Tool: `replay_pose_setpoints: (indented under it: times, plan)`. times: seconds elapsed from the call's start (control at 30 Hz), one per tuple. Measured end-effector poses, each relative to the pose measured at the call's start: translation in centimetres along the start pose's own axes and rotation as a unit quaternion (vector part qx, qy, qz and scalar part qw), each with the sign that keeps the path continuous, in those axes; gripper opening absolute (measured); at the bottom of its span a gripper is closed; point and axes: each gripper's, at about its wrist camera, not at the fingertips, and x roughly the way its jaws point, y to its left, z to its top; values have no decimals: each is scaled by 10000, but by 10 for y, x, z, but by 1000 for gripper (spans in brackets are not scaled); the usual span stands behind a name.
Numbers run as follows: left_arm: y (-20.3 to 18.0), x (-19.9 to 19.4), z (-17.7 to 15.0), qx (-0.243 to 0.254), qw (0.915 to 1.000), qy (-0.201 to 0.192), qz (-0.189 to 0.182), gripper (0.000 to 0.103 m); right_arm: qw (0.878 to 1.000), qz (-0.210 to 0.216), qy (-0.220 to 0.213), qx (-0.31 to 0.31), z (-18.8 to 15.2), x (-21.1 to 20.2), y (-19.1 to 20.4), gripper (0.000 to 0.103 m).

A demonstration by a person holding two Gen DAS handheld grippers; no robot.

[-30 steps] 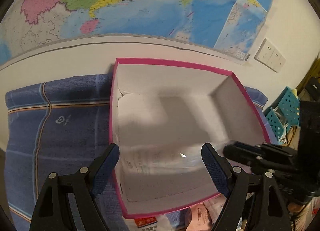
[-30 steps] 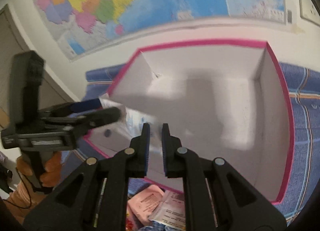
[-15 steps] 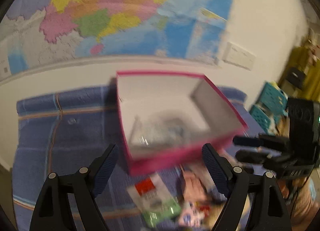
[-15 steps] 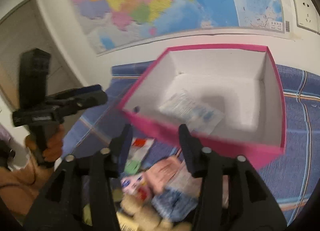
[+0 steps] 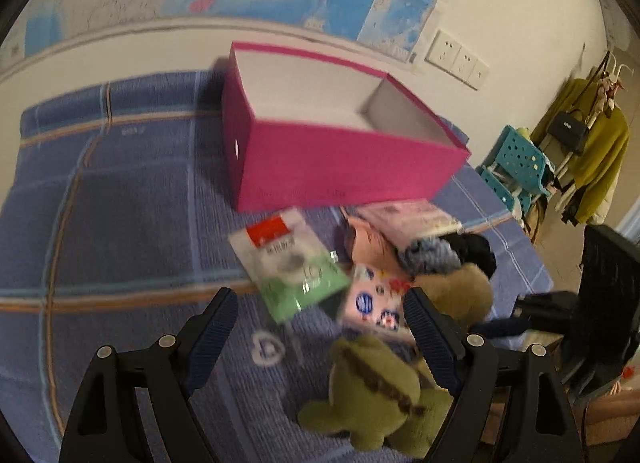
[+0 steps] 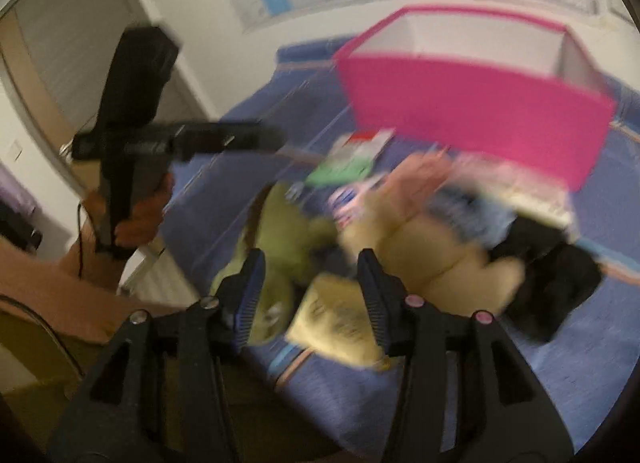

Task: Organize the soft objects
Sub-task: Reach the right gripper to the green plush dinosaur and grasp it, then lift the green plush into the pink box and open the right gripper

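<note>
Both claws hang empty above the soft pile: left gripper wide, right gripper narrower. Beyond stands the pink box

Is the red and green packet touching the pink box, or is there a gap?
Apart. The left wrist view shows a strip of blue cloth between the packet's red top edge and the base of the pink box.

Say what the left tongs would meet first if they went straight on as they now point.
Probably the green-and-white packet lying on the blue cloth, between the open left tongs. Depth is unclear; the green plush sits lower right.
</note>
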Motion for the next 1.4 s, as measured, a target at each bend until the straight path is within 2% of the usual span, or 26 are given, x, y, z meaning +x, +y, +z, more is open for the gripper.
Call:
replay_pose_setpoints:
  times: [0.07,0.2,0.47,0.53,0.67,0.7,0.8,1.0,1.13,1.27,1.4]
  plan:
    - [-1,2,-6,12,10000,65,-52,86,9998,92,180,-61,-8,11,10,50]
    - [-4,3,-11,65,9997,123,-179,86,9989,248,319,-254,-18,23,30,64]
    - [-1,16,-19,-11,9995,307,-44,86,9974,387,442,-410,-27,35,45,64]
    - [1,18,-19,-61,9995,301,-27,86,9969,392,501,-454,-30,37,49,70]
    - [1,22,-19,-83,9994,324,38,86,9968,394,574,-402,-35,40,48,70]
    - [1,23,-19,-91,9994,339,-14,86,9969,362,573,-393,-38,38,49,70]
    - [2,22,-19,-45,9992,363,-164,86,9975,155,569,-388,-38,41,48,53]
    - [1,21,-21,7,9971,493,-580,86,9982,108,377,-447,-26,33,40,52]
    - [2,11,-16,-38,9977,309,-609,85,9983,191,148,-537,-6,22,31,51]
    - [13,2,-8,-250,9955,172,-895,85,9970,306,-10,-717,14,14,19,50]
    - [16,5,-11,-290,9945,256,-971,85,9979,206,-178,-592,23,3,0,49]
